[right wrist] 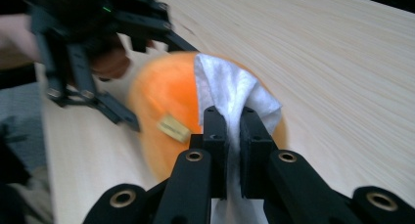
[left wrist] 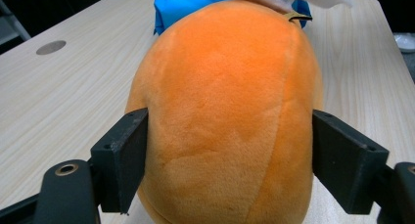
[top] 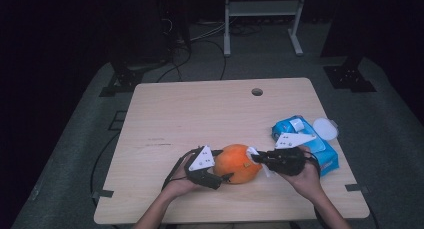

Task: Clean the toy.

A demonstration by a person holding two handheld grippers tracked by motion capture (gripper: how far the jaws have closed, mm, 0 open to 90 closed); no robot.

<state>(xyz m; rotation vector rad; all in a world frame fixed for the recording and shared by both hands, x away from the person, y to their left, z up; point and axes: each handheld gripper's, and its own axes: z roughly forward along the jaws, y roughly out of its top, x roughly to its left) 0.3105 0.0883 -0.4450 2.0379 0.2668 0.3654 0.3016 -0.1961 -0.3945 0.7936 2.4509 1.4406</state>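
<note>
Plush (top: 239, 163) is clamped by L gripper (top: 222, 178); wipe (right wrist: 230, 94) pinched by R gripper (right wrist: 234, 117) atop plush. Plush could be rolled if wiped hard.

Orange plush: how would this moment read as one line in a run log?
left gripper: shut on orange plush | right gripper: shut on white wipe, wipe on plush | wipe pack: beside, on table
</note>
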